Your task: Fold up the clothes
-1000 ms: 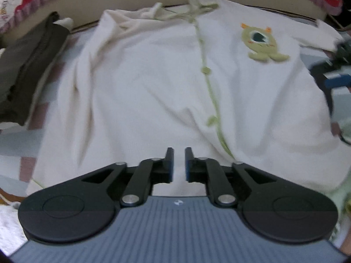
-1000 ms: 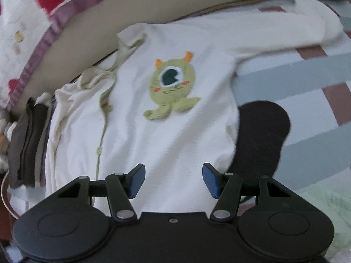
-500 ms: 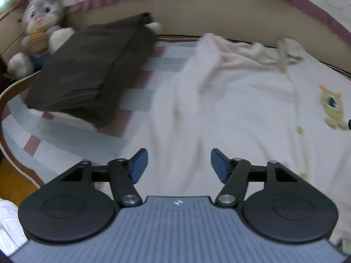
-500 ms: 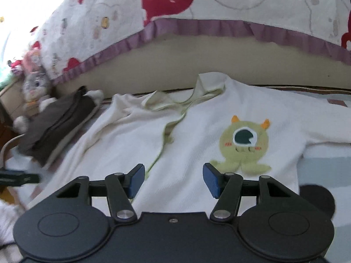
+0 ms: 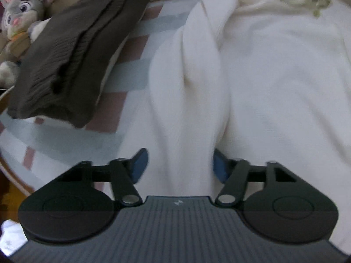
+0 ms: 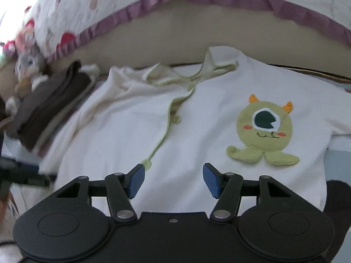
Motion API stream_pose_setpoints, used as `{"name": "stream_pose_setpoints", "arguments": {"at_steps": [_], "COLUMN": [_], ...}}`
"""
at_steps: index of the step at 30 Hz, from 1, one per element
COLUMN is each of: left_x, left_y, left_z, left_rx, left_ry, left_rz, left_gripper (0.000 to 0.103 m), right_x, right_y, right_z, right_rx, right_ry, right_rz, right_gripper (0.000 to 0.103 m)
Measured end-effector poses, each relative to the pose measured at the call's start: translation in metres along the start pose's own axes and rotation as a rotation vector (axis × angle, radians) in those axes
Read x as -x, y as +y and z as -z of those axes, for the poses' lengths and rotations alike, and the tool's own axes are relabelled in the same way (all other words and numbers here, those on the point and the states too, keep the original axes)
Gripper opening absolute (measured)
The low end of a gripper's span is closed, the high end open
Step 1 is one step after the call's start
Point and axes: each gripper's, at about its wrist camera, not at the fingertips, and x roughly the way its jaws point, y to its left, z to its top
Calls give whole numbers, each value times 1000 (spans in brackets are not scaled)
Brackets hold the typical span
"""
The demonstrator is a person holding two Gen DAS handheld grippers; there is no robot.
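A cream cardigan (image 6: 136, 131) with green trim and a green one-eyed monster patch (image 6: 263, 131) lies spread on a striped sheet (image 5: 131, 72). In the left wrist view its folded-in left sleeve forms a raised ridge (image 5: 188, 100) running between the fingers. My left gripper (image 5: 179, 166) is open, its blue pads on either side of that ridge, not closed on it. My right gripper (image 6: 173, 182) is open and empty, low over the cardigan's lower front, left of the patch.
A folded dark brown garment (image 5: 72, 50) lies left of the cardigan, also seen in the right wrist view (image 6: 50, 107). A plush rabbit (image 5: 19, 13) sits behind it. A quilted padded edge with purple trim (image 6: 197, 4) runs along the far side.
My left gripper opened, swung left and came down over the cardigan's left sleeve ridge. My right gripper stayed open and shifted from the right side to the cardigan's front.
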Motion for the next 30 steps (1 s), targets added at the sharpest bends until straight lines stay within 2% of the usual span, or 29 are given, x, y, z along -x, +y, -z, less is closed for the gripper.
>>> {"name": "stream_pose_setpoints", "arguments": {"at_steps": [1, 3, 4, 5, 8, 11, 12, 15, 17, 18, 19, 21, 24, 26, 30], "left_x": [1, 3, 4, 8, 36, 58, 63, 66, 71, 74, 79, 94, 104, 91, 36], "left_y": [0, 1, 2, 6, 35, 53, 59, 79, 98, 106, 116, 136, 180, 206, 215], "left_z": [-2, -5, -6, -8, -19, -25, -28, -45, -61, -70, -78, -95, -127, -148, -182], "left_rx": [-26, -81, -108, -102, 7, 7, 3, 37, 59, 63, 67, 75, 201, 270, 201], "left_ry": [-22, -67, -98, -123, -242, -351, -378, -399, -413, -427, -449, -492, -498, -462, -396], "left_rz": [-35, -114, -189, -229, -273, -333, -340, -256, -190, -180, -185, -247, -272, -240, -297], "left_gripper": [4, 3, 3, 3, 3, 3, 3, 3, 3, 3, 3, 3, 3, 3, 4], "right_x": [-2, -6, -8, -11, -28, -31, -29, -23, -23, -24, -25, -33, -46, -52, -53], "right_y": [1, 3, 2, 3, 10, 24, 30, 38, 36, 33, 31, 24, 14, 14, 18], "right_z": [1, 4, 5, 7, 7, 4, 3, 4, 4, 4, 4, 5, 13, 15, 17], "right_rx": [13, 40, 48, 57, 66, 94, 122, 175, 168, 159, 149, 123, 106, 129, 159], "right_ry": [-2, -6, -28, -51, -58, -51, -48, -70, -62, -57, -53, -21, 4, 24, 23], "right_rz": [-4, -11, -36, -49, -61, -104, -118, -109, -110, -109, -109, -106, -101, -90, -78], "right_gripper": [64, 64, 63, 63, 63, 63, 63, 62, 62, 62, 62, 62, 63, 63, 63]}}
